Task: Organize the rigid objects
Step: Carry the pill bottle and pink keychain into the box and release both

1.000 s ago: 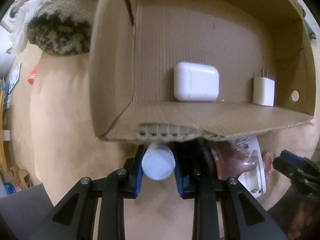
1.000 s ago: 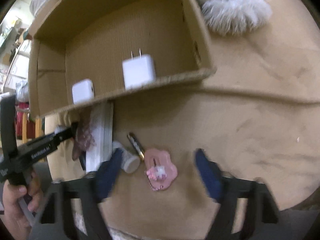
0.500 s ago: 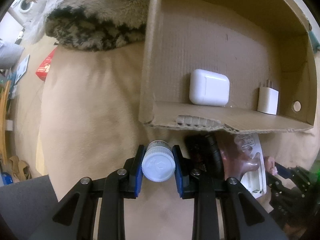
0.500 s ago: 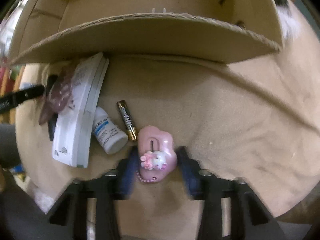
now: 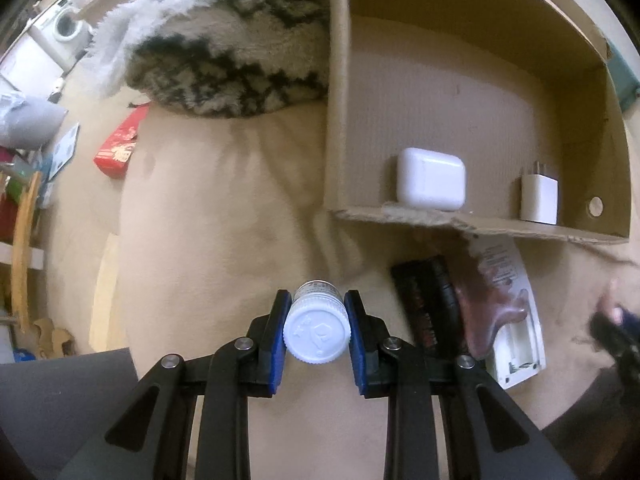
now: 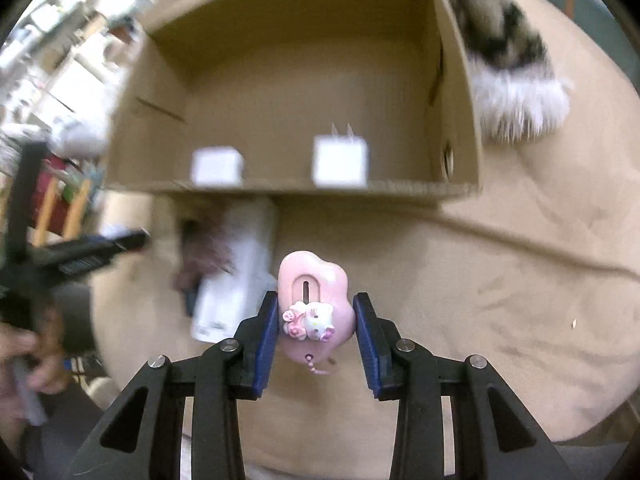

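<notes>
**A:** While you hold both pieces clear of the beige blanket (image 5: 208,216), work it through from the left. Your left gripper (image 5: 316,330) has its blue pads clamped narrowly on the white bottle (image 5: 316,334), cap facing the camera. The cardboard box (image 5: 338,120) stands ahead and to its right, open side toward you.

**B:** And what's already inside?

**A:** A white earbud case (image 5: 431,179) and a white charger plug (image 5: 539,199) sit side by side near the front lip. Just outside that lip, a dark flat item (image 5: 424,300) and a white packet (image 5: 516,316) lie on the blanket, not yet sorted.

**B:** The other side?

**A:** Your right gripper (image 6: 316,330) grips the pink charm (image 6: 314,300) at a medium spread, the box straight ahead of it. That view is blurred, so judge the depth with care.

**B:** So which step is this?

**A:** I'd call it the carry: both items picked, neither placed. Next, bring each over the front lip, set it on bare cardboard beside the case and plug, and only then let the pads part. The bottle may roll if it is laid on its side.
</notes>
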Motion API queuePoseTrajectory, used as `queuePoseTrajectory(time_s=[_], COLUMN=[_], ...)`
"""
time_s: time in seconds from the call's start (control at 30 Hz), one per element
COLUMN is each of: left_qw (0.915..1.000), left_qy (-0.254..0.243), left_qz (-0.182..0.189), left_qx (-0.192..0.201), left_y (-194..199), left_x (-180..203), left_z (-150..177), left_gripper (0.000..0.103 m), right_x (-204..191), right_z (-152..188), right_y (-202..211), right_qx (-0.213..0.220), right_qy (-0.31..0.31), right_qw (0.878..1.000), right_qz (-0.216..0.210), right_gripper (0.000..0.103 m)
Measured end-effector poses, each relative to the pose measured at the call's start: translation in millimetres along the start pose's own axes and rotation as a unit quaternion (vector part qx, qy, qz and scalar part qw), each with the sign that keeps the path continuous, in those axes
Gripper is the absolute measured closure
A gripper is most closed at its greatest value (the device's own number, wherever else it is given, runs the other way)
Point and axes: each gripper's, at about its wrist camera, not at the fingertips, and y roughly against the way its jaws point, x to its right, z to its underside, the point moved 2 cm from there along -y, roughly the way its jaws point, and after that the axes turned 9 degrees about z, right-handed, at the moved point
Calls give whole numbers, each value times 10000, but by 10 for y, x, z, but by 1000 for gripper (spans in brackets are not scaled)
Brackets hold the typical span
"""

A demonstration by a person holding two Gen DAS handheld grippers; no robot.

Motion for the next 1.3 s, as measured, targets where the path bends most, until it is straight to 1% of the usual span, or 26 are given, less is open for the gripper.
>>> queuePoseTrajectory(time_s=[0.1, 0.17, 0.23, 0.33, 0.37, 0.43, 0.5, 0.53, 0.67, 0.73, 0.9, 1.03, 1.13, 1.3], left_qw=[9999, 9995, 9989, 9982, 9979, 9973, 9957, 9948, 9914, 9904, 9885, 9866, 9860, 9833], left_qy=[60, -2, 42, 206, 271, 370, 446, 426, 368, 235, -135, -434, -703, -1088], left_qz=[-8, -163, -258, -291, -273, -196, -163, -200, -139, -88, -15, -16, 36, -84], left_qx=[126, 287, 388, 479, 517, 606, 800, 899, 1251, 1360, 1505, 1570, 1513, 1458], left_y=[33, 137, 218, 287, 339, 431, 550, 627, 933, 1033, 1097, 1061, 1013, 813], left_x=[-38, -18, -2, -97, -40, -49, -43, -10, 122, 207, 443, 632, 801, 1027], left_z=[10, 9, 35, 14, 2, -3, -20, -20, -108, -190, -415, -616, -744, -889], left_gripper=[79, 79, 79, 79, 79, 79, 79, 79, 79, 79, 79, 79, 79, 79], right_x=[78, 188, 178, 204, 203, 205, 246, 244, 278, 290, 285, 280, 274, 290], right_z=[-42, -78, -123, -185, -196, -229, -258, -298, -433, -510, -726, -934, -1086, -1247], right_y=[189, 298, 364, 441, 473, 515, 588, 587, 599, 618, 634, 628, 599, 419], right_qx=[376, 634, 829, 918, 954, 1034, 1115, 1142, 1203, 1228, 1297, 1342, 1358, 1262], right_qy=[-47, -29, -26, -147, -162, -154, -145, -154, -244, -297, -262, -207, -150, -129], right_qw=[9992, 9978, 9963, 9952, 9949, 9940, 9931, 9928, 9914, 9904, 9897, 9896, 9897, 9914], right_qz=[-117, -173, -215, -294, -298, -308, -330, -336, -452, -554, -552, -476, -433, -327], right_gripper=[64, 64, 64, 64, 64, 64, 64, 64, 64, 64, 64, 64, 64, 64])
